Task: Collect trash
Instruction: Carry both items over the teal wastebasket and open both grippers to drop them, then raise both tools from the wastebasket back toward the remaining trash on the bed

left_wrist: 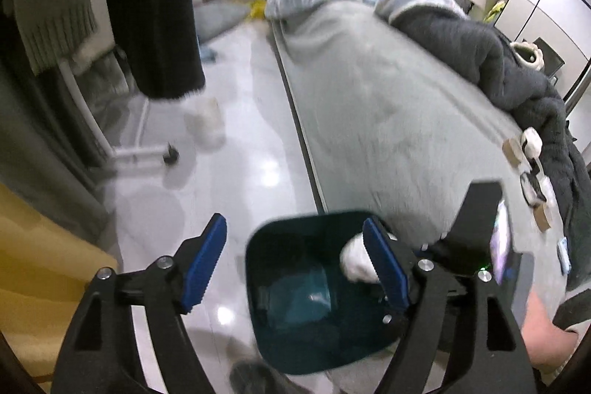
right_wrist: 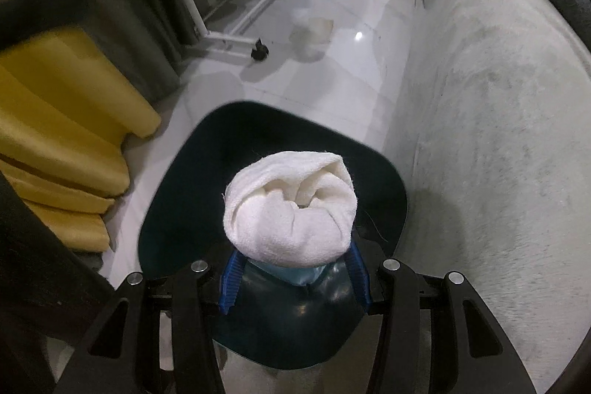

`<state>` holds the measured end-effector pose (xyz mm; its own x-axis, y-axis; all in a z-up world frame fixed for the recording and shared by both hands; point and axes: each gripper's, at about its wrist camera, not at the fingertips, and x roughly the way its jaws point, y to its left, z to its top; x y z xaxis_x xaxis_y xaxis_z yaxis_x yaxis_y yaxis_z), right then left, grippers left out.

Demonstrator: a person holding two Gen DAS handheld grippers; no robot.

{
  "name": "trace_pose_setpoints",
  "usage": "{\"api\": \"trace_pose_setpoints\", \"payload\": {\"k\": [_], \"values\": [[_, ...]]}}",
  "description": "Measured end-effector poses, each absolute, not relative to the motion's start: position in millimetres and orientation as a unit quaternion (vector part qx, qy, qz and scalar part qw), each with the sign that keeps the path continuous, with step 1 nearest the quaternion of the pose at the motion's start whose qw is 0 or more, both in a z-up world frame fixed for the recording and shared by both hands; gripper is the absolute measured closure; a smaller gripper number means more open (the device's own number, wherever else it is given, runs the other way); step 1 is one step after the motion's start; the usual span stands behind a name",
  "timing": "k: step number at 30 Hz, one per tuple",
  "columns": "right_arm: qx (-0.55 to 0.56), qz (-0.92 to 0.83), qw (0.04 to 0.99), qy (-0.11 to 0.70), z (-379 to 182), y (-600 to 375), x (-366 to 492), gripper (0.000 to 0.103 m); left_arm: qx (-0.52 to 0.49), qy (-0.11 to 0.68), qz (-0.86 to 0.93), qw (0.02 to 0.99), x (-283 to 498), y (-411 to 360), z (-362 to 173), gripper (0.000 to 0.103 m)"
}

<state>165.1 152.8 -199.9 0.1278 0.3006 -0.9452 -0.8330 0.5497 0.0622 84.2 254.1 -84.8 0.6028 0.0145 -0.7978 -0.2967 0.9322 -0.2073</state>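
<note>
Our right gripper (right_wrist: 293, 277) has its jaws clamped on a white wad (right_wrist: 290, 207) above the dark bin (right_wrist: 177, 180) beside the bed (right_wrist: 480, 135); our left gripper (left_wrist: 295, 268) hangs jaws apart over the rim.

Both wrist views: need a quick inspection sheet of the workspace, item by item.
Surface: glossy white floor beside a grey bed.
Job's things: dark teal bin on the floor; white wad above its opening.
Clutter: small items on the bed edge; yellow cushions.
Grippers: right gripper shut on the wad; left gripper open, empty.
Cables: nothing seen.
Surroundings: white clothes rack, hanging dark garments.
</note>
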Motion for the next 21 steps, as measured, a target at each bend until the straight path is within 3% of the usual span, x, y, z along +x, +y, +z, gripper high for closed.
{"api": "trace_pose_setpoints", "payload": {"k": [12, 16, 21], "values": [[-0.286, 0.387, 0.691, 0.539, -220, 154, 158, 0.047, -0.152, 0.356, 0.108, 0.916, 78, 256, -49, 0.023], [-0.291, 0.388, 0.694, 0.533, -216, 156, 156, 0.031, -0.160, 0.327, 0.092, 0.927, 74, 254, -36, 0.011], [-0.272, 0.395, 0.707, 0.520, -202, 155, 156, 0.020, -0.142, 0.295, 0.078, 0.942, 71, 242, -18, 0.008]]}}
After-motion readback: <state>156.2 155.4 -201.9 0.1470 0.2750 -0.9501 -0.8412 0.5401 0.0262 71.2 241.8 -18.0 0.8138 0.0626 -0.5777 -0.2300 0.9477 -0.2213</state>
